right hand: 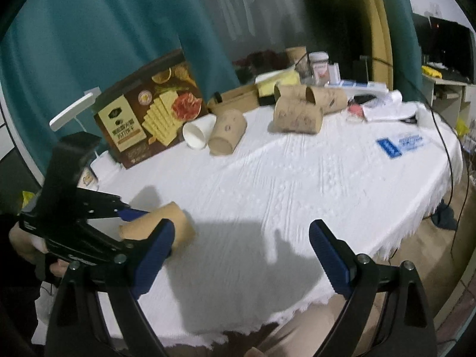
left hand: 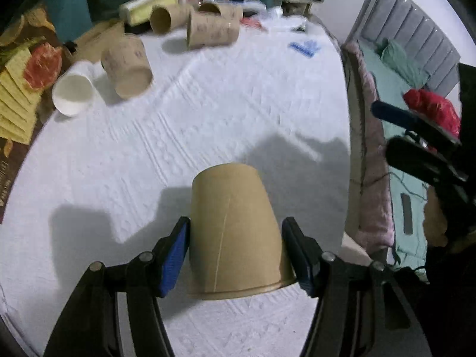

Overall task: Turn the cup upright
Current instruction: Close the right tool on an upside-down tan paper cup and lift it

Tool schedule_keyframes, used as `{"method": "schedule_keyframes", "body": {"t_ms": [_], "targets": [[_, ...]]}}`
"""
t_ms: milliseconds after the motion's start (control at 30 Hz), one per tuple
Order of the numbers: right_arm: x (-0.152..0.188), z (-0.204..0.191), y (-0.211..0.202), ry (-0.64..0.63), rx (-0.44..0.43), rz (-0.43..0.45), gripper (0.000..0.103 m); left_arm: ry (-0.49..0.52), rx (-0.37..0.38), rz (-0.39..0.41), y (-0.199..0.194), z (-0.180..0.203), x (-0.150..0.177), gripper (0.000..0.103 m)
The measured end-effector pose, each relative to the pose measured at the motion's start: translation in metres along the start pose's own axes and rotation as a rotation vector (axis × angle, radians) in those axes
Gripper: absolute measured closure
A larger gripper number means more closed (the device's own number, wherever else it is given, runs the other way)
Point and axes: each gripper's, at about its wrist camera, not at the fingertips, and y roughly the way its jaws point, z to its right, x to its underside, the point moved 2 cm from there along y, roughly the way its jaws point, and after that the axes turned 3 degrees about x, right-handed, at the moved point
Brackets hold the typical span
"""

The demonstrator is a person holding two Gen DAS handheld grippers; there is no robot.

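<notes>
A cup point(left hand: 235, 235) sits low in the middle of the left wrist view, on the tablecloth point(left hand: 208, 113), between the left gripper point(left hand: 235, 255) fingers. Toward the upper left lie a paper cup point(left hand: 73, 90) and a printed cup point(left hand: 126, 67) side by side, with more cups point(left hand: 212, 28) behind them at the top. A cracker box point(right hand: 148, 110) stands left of these in the right wrist view, and a bed point(left hand: 395, 95) runs down the right edge of the left wrist view.
</notes>
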Motion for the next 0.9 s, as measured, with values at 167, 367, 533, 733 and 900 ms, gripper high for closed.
{"method": "schedule_keyframes", "body": {"t_ms": [167,367,533,733,900], "targets": [[0.008,0.006,0.005,0.007,0.004,-0.028,0.013,-0.025,0.005,-0.007,0.016,-0.001,-0.001,0.026],[0.004,0.014,0.008,-0.007,0.011,-0.045,0.013,-0.084,0.009,0.024,0.012,-0.004,-0.004,0.019],[-0.008,0.006,0.013,-0.210,0.011,-0.078,0.012,-0.125,0.030,0.110,-0.019,-0.003,0.003,0.019],[-0.022,-0.027,0.025,-0.580,-0.059,-0.127,0.012,-0.227,-0.018,0.320,-0.073,-0.006,0.045,0.019],[-0.010,-0.067,0.047,-0.938,-0.084,-0.176,0.012,-0.350,-0.244,0.415,-0.092,-0.018,0.092,0.019]]}}
